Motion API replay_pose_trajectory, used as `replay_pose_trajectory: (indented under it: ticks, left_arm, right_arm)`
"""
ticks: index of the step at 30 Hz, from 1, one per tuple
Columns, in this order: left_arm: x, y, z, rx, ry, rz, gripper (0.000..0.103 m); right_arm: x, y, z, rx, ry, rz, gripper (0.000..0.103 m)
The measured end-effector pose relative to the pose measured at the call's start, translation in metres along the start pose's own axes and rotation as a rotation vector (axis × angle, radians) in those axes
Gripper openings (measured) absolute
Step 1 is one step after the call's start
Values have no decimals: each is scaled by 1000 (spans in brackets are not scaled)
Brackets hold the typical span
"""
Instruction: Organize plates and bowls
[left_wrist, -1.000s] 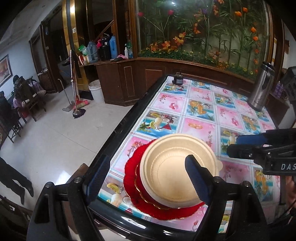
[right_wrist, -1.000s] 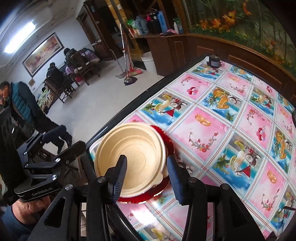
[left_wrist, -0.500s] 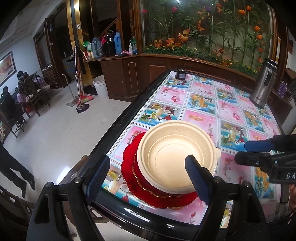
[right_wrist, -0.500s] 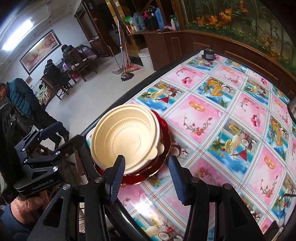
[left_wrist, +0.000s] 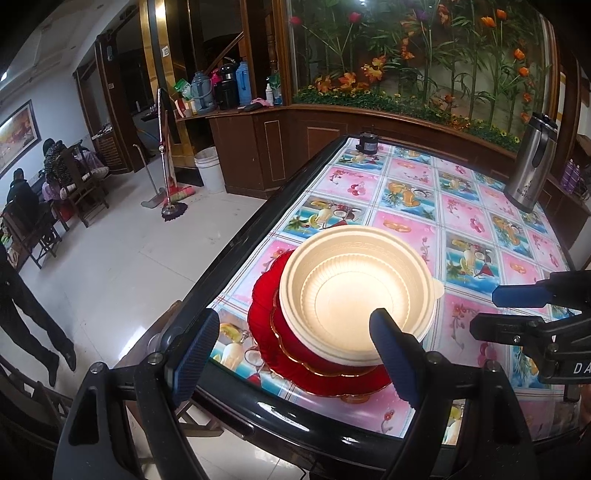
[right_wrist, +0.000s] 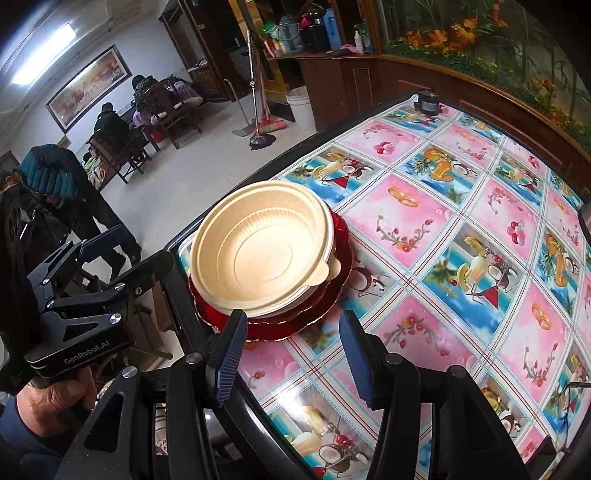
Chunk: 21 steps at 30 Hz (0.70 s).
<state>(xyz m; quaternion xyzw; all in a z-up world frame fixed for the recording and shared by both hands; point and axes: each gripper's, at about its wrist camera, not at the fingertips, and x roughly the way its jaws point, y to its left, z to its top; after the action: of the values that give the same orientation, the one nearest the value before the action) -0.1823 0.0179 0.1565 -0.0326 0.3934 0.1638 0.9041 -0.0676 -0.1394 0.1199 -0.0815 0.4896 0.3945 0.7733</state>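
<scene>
A cream bowl (left_wrist: 354, 291) sits nested in a second one on stacked red plates (left_wrist: 266, 314) near the table's left front corner. In the right wrist view the same cream bowl (right_wrist: 262, 251) rests on the red plates (right_wrist: 314, 321). My left gripper (left_wrist: 295, 354) is open, hovering just in front of the stack, touching nothing. My right gripper (right_wrist: 293, 356) has its jaws opening; nothing is between them and the stack lies just ahead of its left finger. Each gripper shows in the other's view: the right gripper (left_wrist: 517, 312) and the left gripper (right_wrist: 125, 254).
The table (left_wrist: 461, 221) has a fruit-print cloth and a glossy black edge. A steel thermos (left_wrist: 532, 173) stands at the far right, a small dark jar (left_wrist: 367, 142) at the far corner. A person (right_wrist: 55, 192) stands left of the table, chairs beyond.
Both grippers have drawn back from the stack. The right fingers, which overlapped the bowl's rim, now stand clear of it and wider apart. The stack has stayed put.
</scene>
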Motion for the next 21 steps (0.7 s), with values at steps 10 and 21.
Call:
replay_pose_trajectory:
  ticks: [10, 21]
  left_arm:
    - [18, 58, -9, -210, 80, -120, 83]
    - [105, 110, -30, -417, 292, -294, 69]
  right_arm:
    - [12, -42, -1, 178, 24, 26, 57]
    - [63, -97, 0, 314, 73, 26, 42]
